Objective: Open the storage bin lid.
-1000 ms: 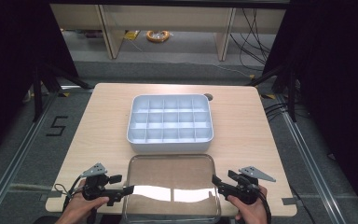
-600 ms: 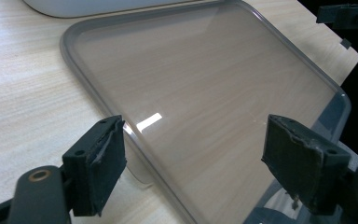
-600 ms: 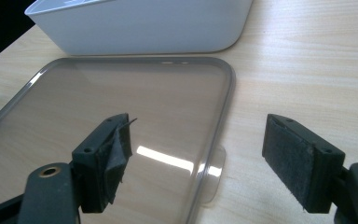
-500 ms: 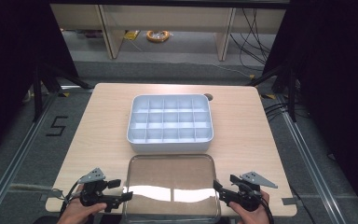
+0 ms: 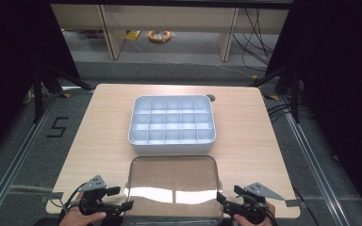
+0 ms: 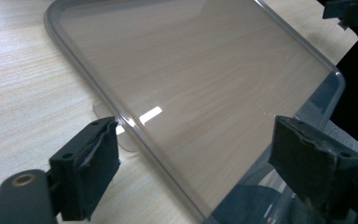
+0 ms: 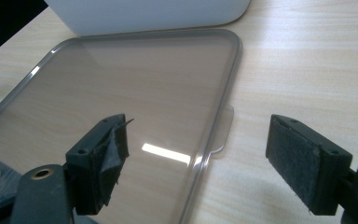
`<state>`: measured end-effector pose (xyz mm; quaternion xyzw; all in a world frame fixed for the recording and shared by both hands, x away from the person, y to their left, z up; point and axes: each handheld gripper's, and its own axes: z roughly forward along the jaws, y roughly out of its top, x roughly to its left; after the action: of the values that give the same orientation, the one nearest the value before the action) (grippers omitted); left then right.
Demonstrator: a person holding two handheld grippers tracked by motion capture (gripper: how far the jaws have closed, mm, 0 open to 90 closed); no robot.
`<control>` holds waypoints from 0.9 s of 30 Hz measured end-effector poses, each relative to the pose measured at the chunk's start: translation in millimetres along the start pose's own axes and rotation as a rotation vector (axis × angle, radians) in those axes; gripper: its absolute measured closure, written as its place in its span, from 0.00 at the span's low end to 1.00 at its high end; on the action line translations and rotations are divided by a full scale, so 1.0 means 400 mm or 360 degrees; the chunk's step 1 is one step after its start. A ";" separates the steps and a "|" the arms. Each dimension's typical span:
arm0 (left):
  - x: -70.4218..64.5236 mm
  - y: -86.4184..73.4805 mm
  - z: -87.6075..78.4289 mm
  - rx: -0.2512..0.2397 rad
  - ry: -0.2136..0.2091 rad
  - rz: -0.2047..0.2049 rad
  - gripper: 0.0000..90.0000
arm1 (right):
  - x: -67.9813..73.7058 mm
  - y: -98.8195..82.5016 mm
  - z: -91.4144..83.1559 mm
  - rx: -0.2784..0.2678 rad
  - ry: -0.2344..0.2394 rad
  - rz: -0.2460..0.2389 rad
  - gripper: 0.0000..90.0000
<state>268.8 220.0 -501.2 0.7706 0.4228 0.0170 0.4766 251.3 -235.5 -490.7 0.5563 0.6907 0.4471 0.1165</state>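
1. Pale wood-grain surface (image 5: pixel 103 127) stands on a grey floor, dark curtains hanging at both sides.
2. White compartment tray (image 5: pixel 172 125) sits mid-surface, its grid of cells facing up.
3. Clear plastic lid (image 5: pixel 172 186) lies flat just in front of the tray, its near edge jutting past the surface's front edge.
4. Left hand-held gripper (image 5: pixel 122 198) sits at the lid's near-left corner; its jaws have just been opening and stand released, the lid's rim (image 6: pixel 135 135) between the pads but not pressed.
5. Right hand-held gripper (image 5: pixel 225 197) sits at the lid's near-right corner; its jaws have likewise just been opening and are released, straddling the rim and its small side tab (image 7: pixel 223 128) without gripping.
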 end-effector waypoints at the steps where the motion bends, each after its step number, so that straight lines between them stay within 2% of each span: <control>1: 0.000 0.000 0.000 0.0000 0.0000 0.0000 0.16 | 0.000 0.000 0.000 0.0000 0.0000 0.0000 0.24; 2: -0.003 -0.003 -0.005 -0.0016 -0.0005 -0.0009 0.16 | -0.007 -0.005 0.001 -0.0022 0.0002 -0.0062 0.24; 3: -0.005 -0.005 -0.009 -0.0037 0.0005 -0.0010 0.16 | 0.000 -0.007 -0.005 0.0000 0.0001 -0.0018 0.24; 4: -0.005 -0.006 -0.013 -0.0043 0.0011 0.0006 0.16 | 0.003 -0.012 -0.005 -0.0007 0.0009 -0.0005 0.23; 5: -0.007 -0.008 -0.016 -0.0047 0.0012 0.0005 0.16 | -0.002 -0.012 -0.008 -0.0008 0.0007 -0.0060 0.23; 6: -0.010 -0.010 -0.019 -0.0051 0.0026 0.0005 0.16 | 0.006 -0.015 -0.014 0.0023 0.0012 0.0004 0.23; 7: -0.010 -0.010 -0.019 -0.0051 0.0026 0.0005 0.16 | -0.005 -0.018 -0.008 -0.0021 0.0025 -0.0077 0.23; 9: -0.013 -0.017 -0.021 -0.0043 0.0021 0.0014 0.16 | 0.000 -0.021 -0.019 0.0028 0.0013 -0.0054 0.23; 10: -0.016 -0.023 -0.021 -0.0014 0.0026 0.0012 0.16 | -0.001 -0.024 -0.018 -0.0007 0.0006 -0.0068 0.23; 11: -0.017 -0.024 -0.023 -0.0004 0.0031 0.0023 0.16 | 0.009 -0.027 -0.026 0.0026 0.0026 0.0000 0.23; 12: -0.020 -0.026 -0.023 -0.0012 0.0043 0.0032 0.16 | 0.004 -0.028 -0.028 0.0012 0.0028 -0.0048 0.23; 13: -0.021 -0.026 -0.024 -0.0014 0.0048 0.0040 0.16 | 0.005 -0.033 -0.024 -0.0011 0.0023 -0.0032 0.23; 14: -0.023 -0.027 -0.024 -0.0027 0.0064 0.0046 0.16 | 0.002 -0.032 -0.029 0.0008 0.0019 -0.0062 0.23; 15: -0.022 -0.028 -0.024 -0.0018 0.0061 0.0043 0.16 | 0.004 -0.034 -0.034 0.0021 0.0026 -0.0044 0.23; 17: -0.022 -0.028 -0.023 -0.0014 0.0067 0.0035 0.16 | -0.002 -0.037 -0.029 -0.0005 0.0027 -0.0048 0.23; 19: -0.023 -0.027 -0.023 -0.0014 0.0066 0.0040 0.16 | 0.005 -0.036 -0.036 0.0037 0.0037 0.0032 0.23; 20: -0.022 -0.026 -0.024 -0.0016 0.0062 0.0037 0.16 | -0.003 -0.035 -0.034 0.0016 0.0018 -0.0042 0.23; 21: -0.022 -0.026 -0.024 -0.0016 0.0062 0.0037 0.16 | -0.003 -0.035 -0.034 0.0016 0.0018 -0.0042 0.23; 22: -0.021 -0.026 -0.025 -0.0026 0.0075 0.0032 0.16 | -0.003 -0.037 -0.028 0.0009 0.0055 -0.0019 0.23; 23: -0.020 -0.026 -0.025 -0.0037 0.0079 0.0031 0.16 | -0.003 -0.037 -0.031 0.0037 0.0023 -0.0026 0.23; 24: -0.018 -0.025 -0.026 -0.0033 0.0082 0.0027 0.16 | -0.003 -0.038 -0.028 0.0031 0.0043 -0.0018 0.23; 25: -0.016 -0.025 -0.027 -0.0022 0.0081 0.0024 0.16 | 0.003 -0.039 -0.026 0.0040 0.0034 0.0027 0.23; 27: -0.015 -0.025 -0.026 -0.0019 0.0079 0.0018 0.16 | 0.004 -0.038 -0.029 0.0066 0.0033 0.0043 0.23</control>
<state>254.1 225.4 -500.8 0.7695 0.4298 0.0414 0.4706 232.8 -239.4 -495.0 0.5632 0.6934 0.4400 0.0917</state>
